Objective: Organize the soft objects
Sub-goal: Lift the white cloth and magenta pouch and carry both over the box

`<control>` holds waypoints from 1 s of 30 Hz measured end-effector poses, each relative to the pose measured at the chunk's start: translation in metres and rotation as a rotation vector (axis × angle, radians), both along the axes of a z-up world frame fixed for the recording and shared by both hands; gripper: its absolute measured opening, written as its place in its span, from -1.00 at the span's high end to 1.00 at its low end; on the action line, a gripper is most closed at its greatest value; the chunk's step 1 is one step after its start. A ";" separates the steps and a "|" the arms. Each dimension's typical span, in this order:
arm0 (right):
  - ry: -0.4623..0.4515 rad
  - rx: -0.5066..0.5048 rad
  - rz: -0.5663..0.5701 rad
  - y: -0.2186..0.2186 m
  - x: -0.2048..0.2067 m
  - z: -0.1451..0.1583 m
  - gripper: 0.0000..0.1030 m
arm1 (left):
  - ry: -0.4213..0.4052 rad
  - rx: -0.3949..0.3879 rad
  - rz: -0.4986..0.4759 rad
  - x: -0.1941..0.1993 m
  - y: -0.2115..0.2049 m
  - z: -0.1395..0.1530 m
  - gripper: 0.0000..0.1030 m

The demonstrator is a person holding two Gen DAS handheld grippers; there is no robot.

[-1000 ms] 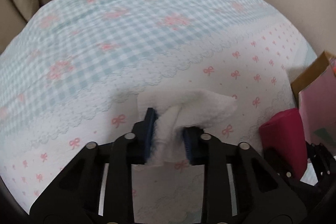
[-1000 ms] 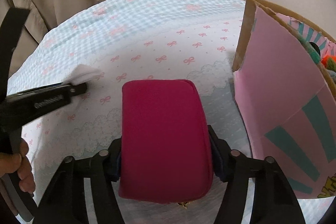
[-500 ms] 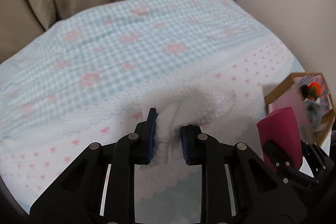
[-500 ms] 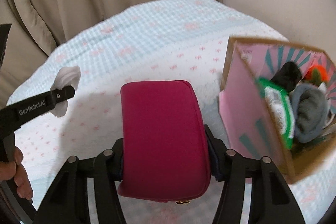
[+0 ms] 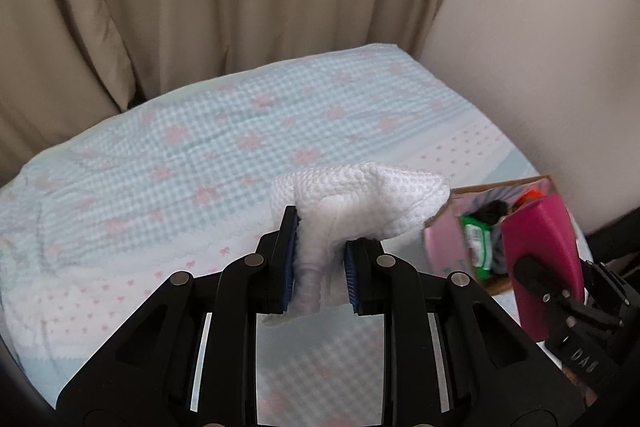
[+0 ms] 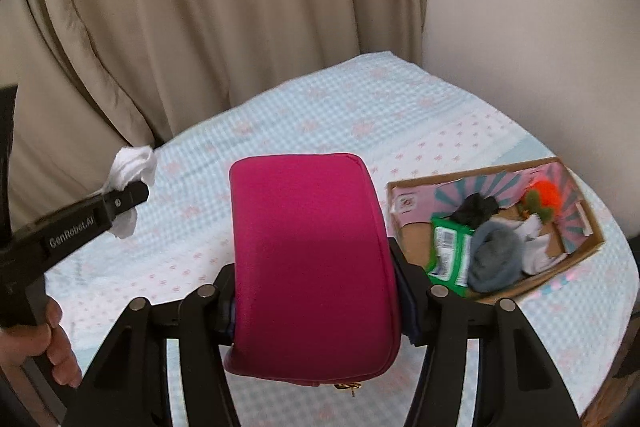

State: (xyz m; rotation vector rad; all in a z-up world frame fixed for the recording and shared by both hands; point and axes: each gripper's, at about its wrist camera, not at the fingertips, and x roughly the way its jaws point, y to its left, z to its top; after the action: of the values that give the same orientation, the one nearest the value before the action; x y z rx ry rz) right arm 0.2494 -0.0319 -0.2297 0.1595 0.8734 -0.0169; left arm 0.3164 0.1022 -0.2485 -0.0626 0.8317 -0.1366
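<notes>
White cloth (image 5: 356, 203) is pinched in the left gripper (image 5: 320, 267) at frame centre; the right gripper (image 6: 316, 303) clamps a magenta pouch (image 6: 308, 267) beside the box (image 6: 576, 251).

Readable lettering — one mark only

"GenRobot.AI" stands in pale letters on the black arm of the left tongs (image 6: 122, 201); print on the green packet (image 6: 450, 253) is too blurred to read.

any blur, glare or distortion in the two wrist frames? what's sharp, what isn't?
Left wrist: fisheye bends the bed; white cloth in the left gripper sharp, box and right gripper soft.
Right wrist: pink pouch fairly sharp, box contents smeared.
Both: soft even light, faint shadows, no glare, dark lens corners.
</notes>
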 end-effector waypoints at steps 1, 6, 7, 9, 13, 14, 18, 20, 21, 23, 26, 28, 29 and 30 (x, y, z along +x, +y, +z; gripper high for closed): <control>0.003 0.013 -0.003 -0.007 -0.004 0.009 -0.05 | 0.001 -0.006 0.000 -0.005 -0.006 0.009 0.64; -0.001 0.014 -0.021 -0.049 -0.019 0.048 -0.03 | 0.009 -0.011 -0.009 -0.022 -0.042 0.037 0.64; -0.002 0.005 -0.022 -0.058 -0.021 0.055 -0.03 | 0.010 -0.007 -0.012 -0.025 -0.050 0.041 0.64; -0.002 -0.005 -0.021 -0.075 -0.024 0.064 -0.03 | 0.014 0.006 -0.021 -0.030 -0.074 0.050 0.64; 0.014 0.000 -0.017 -0.120 -0.025 0.078 -0.02 | 0.021 0.006 -0.015 -0.032 -0.113 0.060 0.64; 0.021 -0.003 -0.012 -0.133 -0.024 0.080 -0.02 | 0.027 0.005 -0.010 -0.032 -0.127 0.061 0.64; 0.049 -0.020 0.014 -0.177 -0.017 0.083 -0.02 | 0.060 -0.009 0.003 -0.024 -0.169 0.055 0.64; 0.071 -0.020 0.026 -0.200 -0.009 0.079 -0.02 | 0.082 -0.008 0.007 -0.018 -0.192 0.048 0.64; 0.082 -0.020 0.031 -0.208 -0.006 0.077 -0.02 | 0.091 -0.008 0.006 -0.014 -0.201 0.044 0.64; 0.108 -0.022 0.045 -0.227 0.003 0.070 -0.02 | 0.112 -0.001 0.002 -0.006 -0.222 0.034 0.64; 0.150 -0.027 0.063 -0.248 0.018 0.055 -0.02 | 0.141 0.006 -0.001 0.006 -0.247 0.020 0.64; 0.181 -0.022 0.078 -0.262 0.028 0.044 -0.02 | 0.168 0.006 0.000 0.015 -0.263 0.006 0.65; 0.194 -0.020 0.083 -0.265 0.033 0.039 -0.02 | 0.185 0.004 0.001 0.021 -0.271 -0.002 0.64; 0.206 -0.015 0.088 -0.269 0.037 0.034 -0.02 | 0.199 0.006 0.003 0.025 -0.277 -0.009 0.64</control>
State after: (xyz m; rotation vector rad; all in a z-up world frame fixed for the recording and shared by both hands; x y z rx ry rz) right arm 0.2861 -0.3011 -0.1954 0.1059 1.0853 0.0432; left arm 0.3415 -0.1746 -0.2574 -0.0725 1.0302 -0.1269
